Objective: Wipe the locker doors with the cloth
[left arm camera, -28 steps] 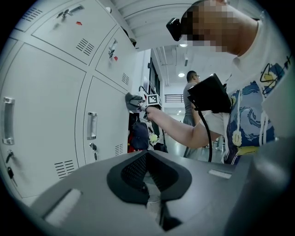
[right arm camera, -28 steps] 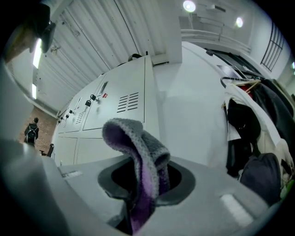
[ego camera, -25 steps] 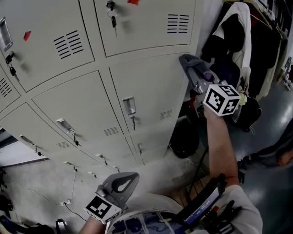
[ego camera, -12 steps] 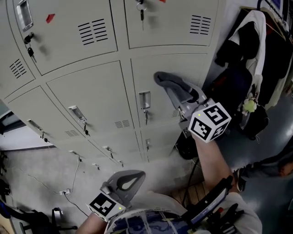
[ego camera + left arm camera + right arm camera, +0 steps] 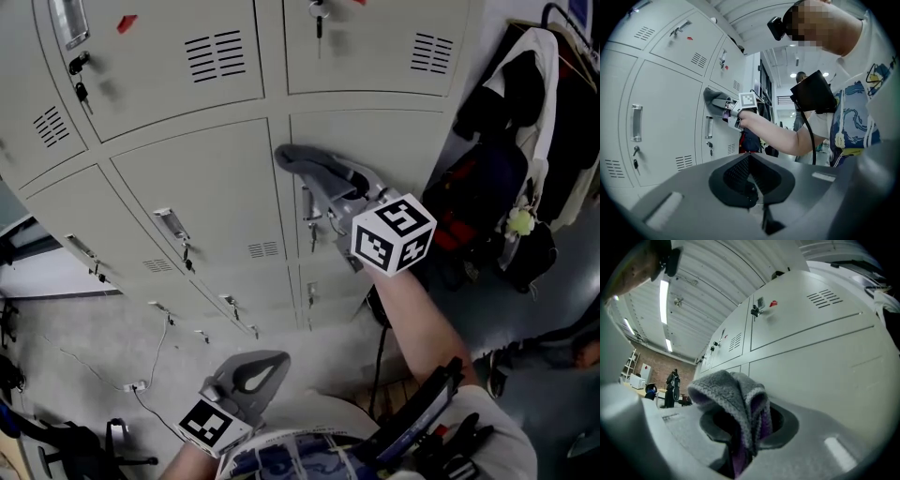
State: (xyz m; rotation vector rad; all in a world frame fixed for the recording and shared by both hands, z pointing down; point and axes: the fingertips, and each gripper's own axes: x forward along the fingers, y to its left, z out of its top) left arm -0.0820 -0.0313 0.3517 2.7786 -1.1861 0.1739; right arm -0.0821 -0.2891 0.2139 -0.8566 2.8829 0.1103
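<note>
1. Lowest in the head view, close to the person's body, the left tongs are pressed together with nothing between them. They hang back from the lockers, probably because this wipe needs only one hand.
2. Further out, at the middle of that view, the right tongs reach forward on an outstretched arm. They pinch the cloth by its bunched middle, so a loose fold sticks out ahead to meet the metal first.
3. The cloth is grey and fleecy, with a stitched edge. The right gripper view shows a purple side tucked inside the fold, down in the pinch.
4. The cloth sits just above the middle of the head view, over the upright strip between two locker doors of the middle row. It is above a door handle and looks to be laid against the metal, though actual contact is hard to confirm.
5. The doors are pale grey, with vent slots, and some have keys hanging from the locks. No view shows dirt or a wiped track on them.
6. Farthest off, at the right edge of the head view, coats hang beside the lockers.
</note>
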